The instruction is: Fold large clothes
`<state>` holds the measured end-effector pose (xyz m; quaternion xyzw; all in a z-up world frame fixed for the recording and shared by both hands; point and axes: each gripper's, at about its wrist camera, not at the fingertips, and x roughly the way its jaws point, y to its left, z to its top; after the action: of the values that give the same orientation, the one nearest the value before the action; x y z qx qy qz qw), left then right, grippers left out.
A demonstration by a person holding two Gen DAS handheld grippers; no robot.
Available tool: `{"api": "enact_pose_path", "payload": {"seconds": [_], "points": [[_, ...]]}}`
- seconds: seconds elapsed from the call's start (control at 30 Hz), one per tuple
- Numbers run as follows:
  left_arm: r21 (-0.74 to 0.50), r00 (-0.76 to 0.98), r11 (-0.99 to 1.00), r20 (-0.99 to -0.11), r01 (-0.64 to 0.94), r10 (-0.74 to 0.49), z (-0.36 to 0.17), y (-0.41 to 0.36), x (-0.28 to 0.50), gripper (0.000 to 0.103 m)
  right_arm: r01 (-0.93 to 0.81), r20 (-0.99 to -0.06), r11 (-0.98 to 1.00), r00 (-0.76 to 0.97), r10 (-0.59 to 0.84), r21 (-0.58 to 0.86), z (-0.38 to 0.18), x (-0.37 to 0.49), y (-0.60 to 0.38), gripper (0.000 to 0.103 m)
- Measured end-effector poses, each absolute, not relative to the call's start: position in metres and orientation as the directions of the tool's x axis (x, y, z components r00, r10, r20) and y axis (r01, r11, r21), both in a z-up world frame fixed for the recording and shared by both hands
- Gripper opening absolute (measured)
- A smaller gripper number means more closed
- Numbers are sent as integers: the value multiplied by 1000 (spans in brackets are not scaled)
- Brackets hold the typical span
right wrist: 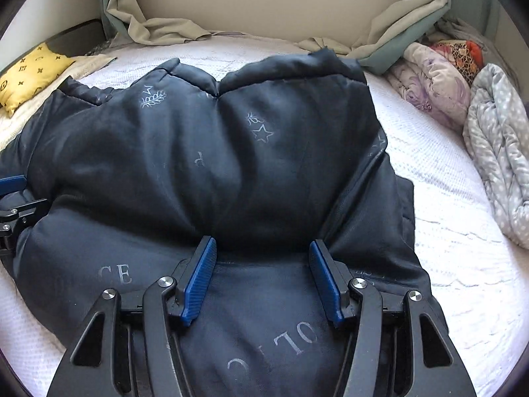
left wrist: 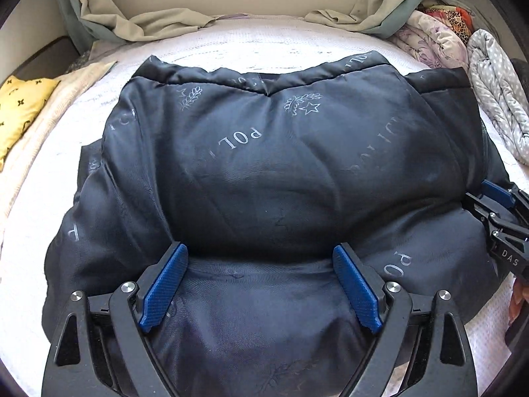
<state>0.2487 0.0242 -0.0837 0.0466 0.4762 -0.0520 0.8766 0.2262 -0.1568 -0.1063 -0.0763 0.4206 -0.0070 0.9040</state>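
Note:
A dark navy padded jacket (left wrist: 264, 165) (right wrist: 215, 165) with pale lettering, star and leaf prints lies folded into a thick bundle on the white bed cover (left wrist: 231, 49). My left gripper (left wrist: 260, 249) stands wide open over its near edge, blue pads (left wrist: 165, 284) resting on the fabric on either side of a bulge. My right gripper (right wrist: 262, 243) is on the near edge further right, jaws apart with fabric lying between the pads (right wrist: 198, 284), not pinched. Each gripper shows at the edge of the other's view: the right gripper (left wrist: 496, 208), the left gripper (right wrist: 13, 198).
A yellow patterned pillow (left wrist: 23, 106) (right wrist: 33, 69) lies at the left. Rolled quilts, one grey dotted (left wrist: 496, 92) (right wrist: 496, 152) and one floral (right wrist: 436, 82), are piled at the right. Beige and green cloth (left wrist: 148, 16) drapes along the back wall.

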Motion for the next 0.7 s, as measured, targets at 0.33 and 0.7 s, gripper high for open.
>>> {"api": "enact_pose_path", "payload": {"seconds": [0.33,0.7], "points": [[-8,558,990,-825,143,-88,-43,39,248,92,-60,-788,996,609,89,65,-78,227,-183,56],[-75,588,997,-808,-33,-41,-35,96,276,90,16,-723,994,688,69,109,-43,255,-220,53]]}}
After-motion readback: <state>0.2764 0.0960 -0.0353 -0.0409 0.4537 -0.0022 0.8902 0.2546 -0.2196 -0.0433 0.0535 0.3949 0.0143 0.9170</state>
